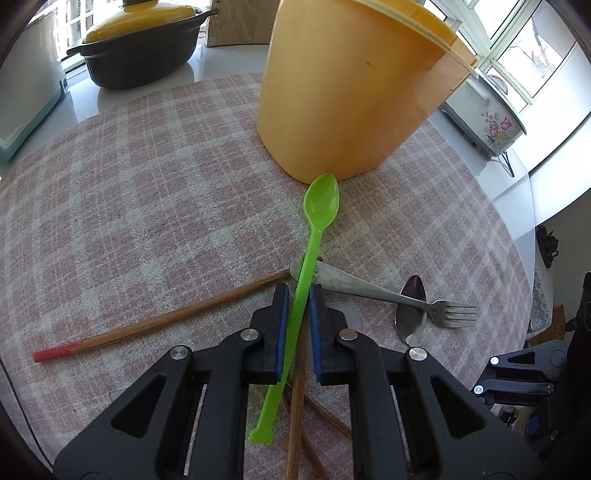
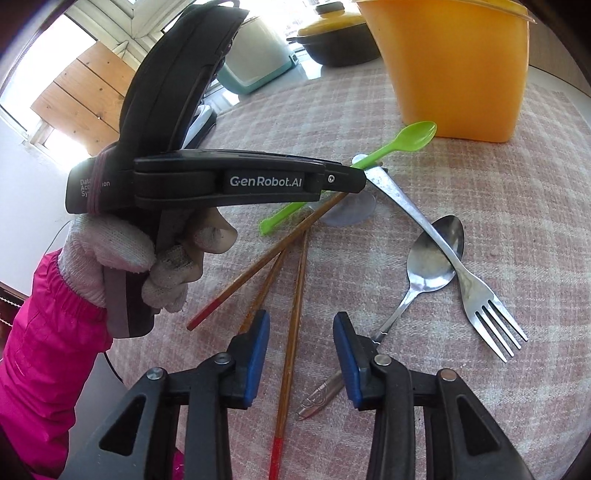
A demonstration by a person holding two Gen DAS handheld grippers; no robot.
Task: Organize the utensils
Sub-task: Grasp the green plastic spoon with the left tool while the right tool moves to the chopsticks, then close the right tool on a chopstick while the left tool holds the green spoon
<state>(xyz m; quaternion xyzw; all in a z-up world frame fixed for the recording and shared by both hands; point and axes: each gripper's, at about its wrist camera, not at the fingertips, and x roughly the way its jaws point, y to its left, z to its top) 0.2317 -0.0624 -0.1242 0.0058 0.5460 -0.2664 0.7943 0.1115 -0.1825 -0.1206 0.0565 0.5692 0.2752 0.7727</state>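
We see a pink checked cloth over a white counter. At the back a dark pot wears a yellow lid; beside it at the left edge stands a teal-and-white appliance. A wooden board leans behind them. Off to the right sits a white cooker painted with flowers, under bright windows. In the right wrist view we find wooden planks by a window.
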